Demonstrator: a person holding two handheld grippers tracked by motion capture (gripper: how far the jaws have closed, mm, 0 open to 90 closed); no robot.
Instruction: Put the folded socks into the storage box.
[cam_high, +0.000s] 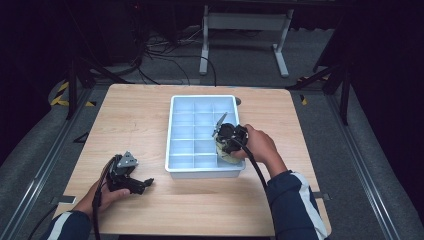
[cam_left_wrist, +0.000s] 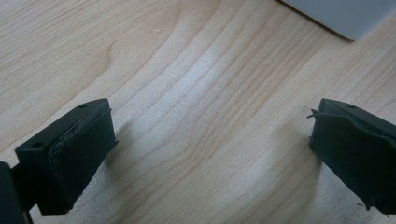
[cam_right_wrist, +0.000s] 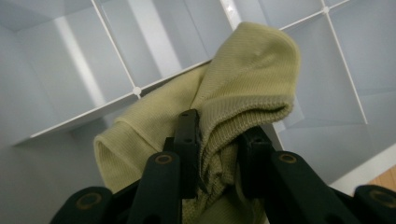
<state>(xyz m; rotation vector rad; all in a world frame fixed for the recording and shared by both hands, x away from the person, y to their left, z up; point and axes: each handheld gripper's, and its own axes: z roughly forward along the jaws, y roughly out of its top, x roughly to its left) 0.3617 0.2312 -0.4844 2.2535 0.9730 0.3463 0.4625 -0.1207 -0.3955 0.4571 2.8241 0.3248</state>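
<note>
The right gripper (cam_right_wrist: 217, 154) pinches a yellow-green sock (cam_right_wrist: 243, 79) over the white divided tray (cam_high: 172, 130), while the left gripper (cam_left_wrist: 210, 154) rests agape on the bare counter (cam_left_wrist: 187, 70).

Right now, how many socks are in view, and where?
1. A yellow-green sock is pinched in the right gripper above the near right compartments of the white divided tray. More could lie hidden under the hand; the other compartments look empty.

**Rig appearance**

Left gripper (cam_high: 144, 183): black body, grey three-cornered plate on top, black cable trailing. Right gripper (cam_right_wrist: 218, 140): black jaws, brass-ringed pivot screws, black cable. Both sleeves (cam_high: 292, 202) dark navy with white stripe.
</note>
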